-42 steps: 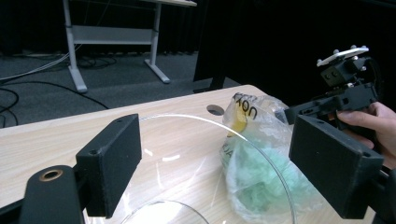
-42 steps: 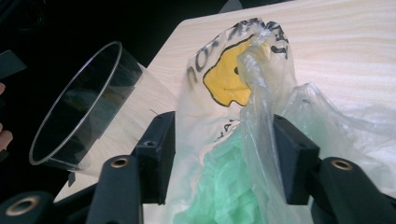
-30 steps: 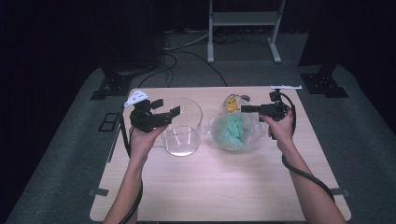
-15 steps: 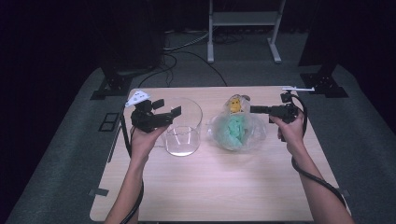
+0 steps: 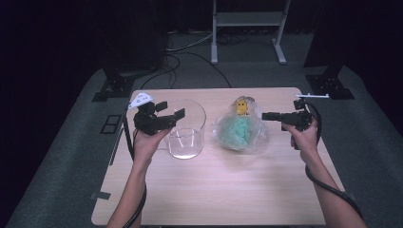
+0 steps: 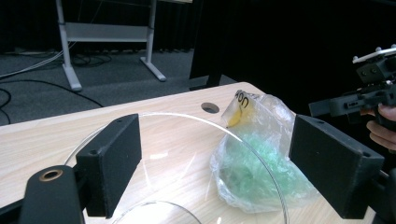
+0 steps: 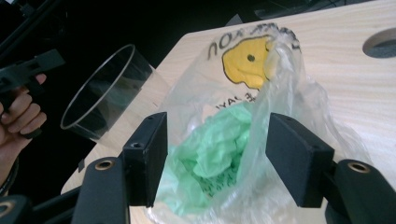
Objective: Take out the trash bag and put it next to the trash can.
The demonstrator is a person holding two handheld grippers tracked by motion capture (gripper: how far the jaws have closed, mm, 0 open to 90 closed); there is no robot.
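Note:
A clear plastic bag (image 5: 240,130) with a yellow smiley print and crumpled green film inside lies at the table's middle. To its left stands a clear round container (image 5: 186,137), upright with nothing in it. My left gripper (image 5: 171,109) hovers at the container's near-left rim, jaws wide open, nothing between the pads. In the left gripper view the container's rim (image 6: 187,116) arcs beyond my left gripper (image 6: 219,172), with the bag (image 6: 261,172) behind. My right gripper (image 5: 266,115) is level, points left at the bag, a short gap away, and is open. In the right gripper view the bag (image 7: 219,140) lies just past my right gripper (image 7: 215,154).
The wooden table (image 5: 214,190) has bare room along its near half. A round cable hole (image 6: 210,108) sits near the far edge behind the bag. On the floor beyond stand a white frame (image 5: 247,19) and black stand bases (image 5: 111,88).
My right gripper has drawn back to the right, away from the bag, jaws still open. The left gripper, container and bag have stayed put.

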